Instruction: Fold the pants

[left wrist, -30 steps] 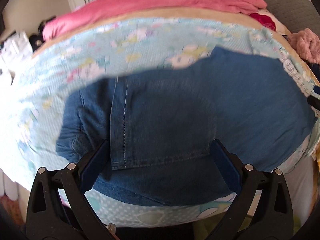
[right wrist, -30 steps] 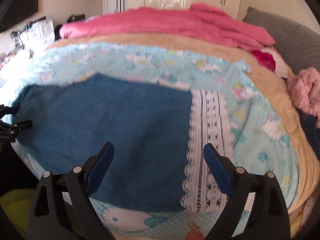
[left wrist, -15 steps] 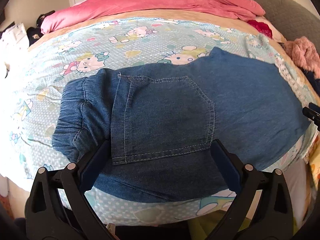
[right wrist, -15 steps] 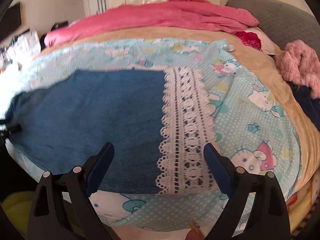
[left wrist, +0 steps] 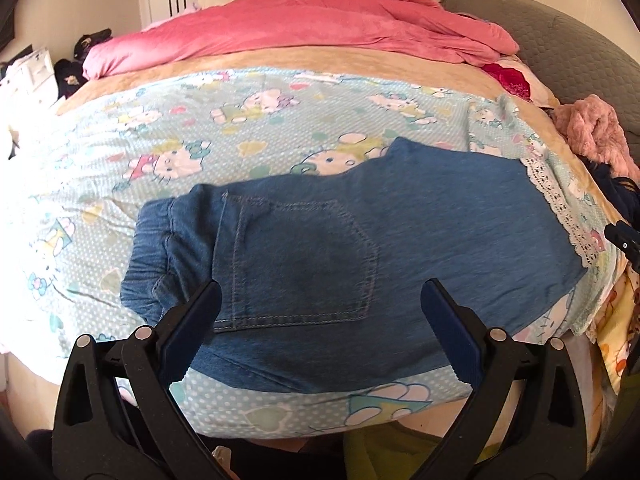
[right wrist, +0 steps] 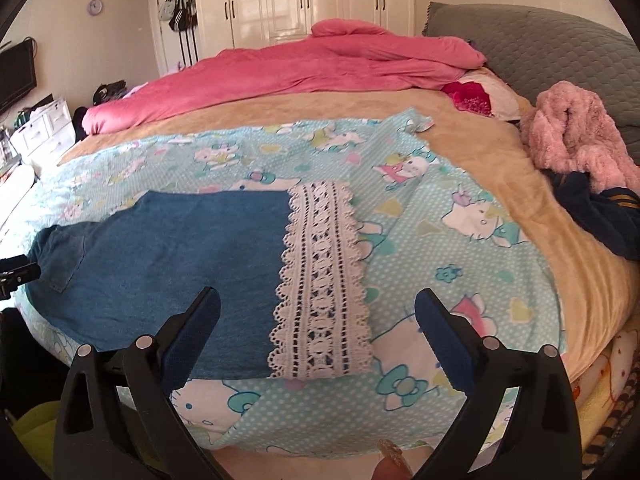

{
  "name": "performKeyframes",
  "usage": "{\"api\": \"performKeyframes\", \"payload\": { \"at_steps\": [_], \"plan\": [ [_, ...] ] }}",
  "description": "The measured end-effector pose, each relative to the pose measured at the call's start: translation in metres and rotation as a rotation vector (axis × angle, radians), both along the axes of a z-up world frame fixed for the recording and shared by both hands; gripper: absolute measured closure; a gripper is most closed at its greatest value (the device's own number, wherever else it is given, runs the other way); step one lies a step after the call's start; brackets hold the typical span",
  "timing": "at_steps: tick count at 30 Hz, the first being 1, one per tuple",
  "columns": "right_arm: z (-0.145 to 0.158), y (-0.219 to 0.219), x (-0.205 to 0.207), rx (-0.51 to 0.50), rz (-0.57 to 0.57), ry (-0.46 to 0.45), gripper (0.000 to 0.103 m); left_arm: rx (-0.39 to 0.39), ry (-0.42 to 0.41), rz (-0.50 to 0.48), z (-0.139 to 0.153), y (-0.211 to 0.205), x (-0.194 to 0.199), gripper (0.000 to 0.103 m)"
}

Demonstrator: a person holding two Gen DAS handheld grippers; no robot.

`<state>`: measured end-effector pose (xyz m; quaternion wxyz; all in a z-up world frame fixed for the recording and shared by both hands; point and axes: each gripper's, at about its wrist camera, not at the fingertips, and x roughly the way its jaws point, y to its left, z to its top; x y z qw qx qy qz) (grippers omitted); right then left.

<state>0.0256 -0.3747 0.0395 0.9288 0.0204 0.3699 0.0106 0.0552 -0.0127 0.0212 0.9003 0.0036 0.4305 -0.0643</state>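
denim pants [left wrist: 420, 232] are laid flat on the bed [right wrist: 460, 248], lace hem [right wrist: 320, 280] rightward. left gripper [left wrist: 320, 316] and right gripper [right wrist: 316, 320] are held above, jaws released, nothing grasped.

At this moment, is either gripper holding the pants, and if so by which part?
Nothing is held. The left gripper and right gripper both have open jaws above the denim pants, which lie flat on the bed sheet.

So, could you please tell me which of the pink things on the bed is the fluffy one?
The fuzzy pink garment bunched at the right edge, beside the grey pillow; the pink duvet across the far side is smooth.
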Motion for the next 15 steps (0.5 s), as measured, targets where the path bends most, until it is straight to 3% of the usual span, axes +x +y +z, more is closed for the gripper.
{"api": "performKeyframes", "payload": {
  "at_steps": [15],
  "plan": [
    [0.014, -0.024, 0.007, 0.014, -0.046, -0.068, 0.005, -0.013, -0.005, -0.090, 0.020, -0.053, 0.024, 0.009]
  ]
}}
